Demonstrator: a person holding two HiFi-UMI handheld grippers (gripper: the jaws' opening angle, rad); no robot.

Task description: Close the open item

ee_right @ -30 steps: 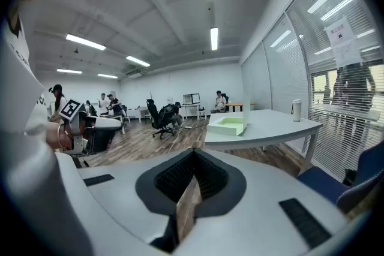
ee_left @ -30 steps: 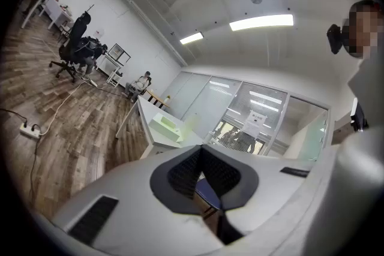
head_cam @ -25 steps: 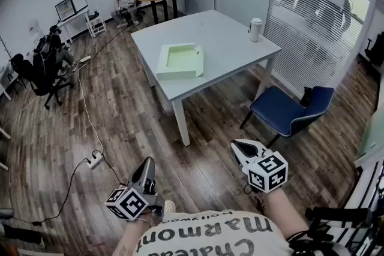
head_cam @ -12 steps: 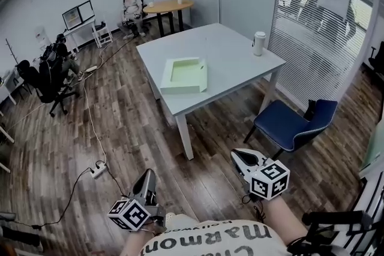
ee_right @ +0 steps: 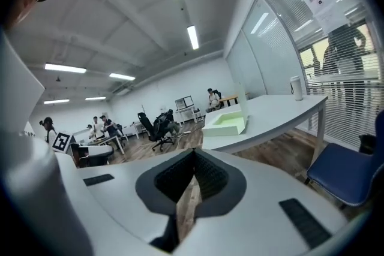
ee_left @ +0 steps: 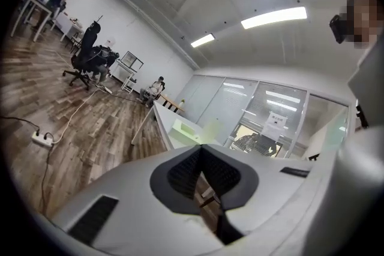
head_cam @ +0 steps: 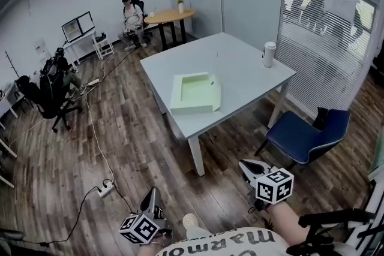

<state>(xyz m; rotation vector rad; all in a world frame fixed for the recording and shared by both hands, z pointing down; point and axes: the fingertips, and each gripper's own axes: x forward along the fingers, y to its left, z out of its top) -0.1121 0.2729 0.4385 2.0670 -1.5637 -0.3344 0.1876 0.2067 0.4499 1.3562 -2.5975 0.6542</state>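
A pale green box (head_cam: 195, 93) lies open on the white table (head_cam: 240, 78), near its front left edge, with its lid folded out to the side. Both grippers hang low over the wooden floor, well short of the table. My left gripper (head_cam: 154, 191) is at the bottom centre-left, shut and empty. Further right, my right gripper (head_cam: 245, 163) is shut and empty too. The left gripper view shows the box (ee_left: 191, 129) far off beyond the closed jaws. In the right gripper view the box (ee_right: 226, 123) sits at the table's edge.
A white cup (head_cam: 269, 54) stands at the table's far right. A blue chair (head_cam: 307, 136) sits by the table's right front corner. A power strip (head_cam: 106, 189) and cable lie on the floor at left. Seated people and desks are at the back left; a blinds-covered glass wall is at right.
The table and box have slid lower and larger in the head view as the person comes nearer. Both grippers sit lower in the frame and stay shut.
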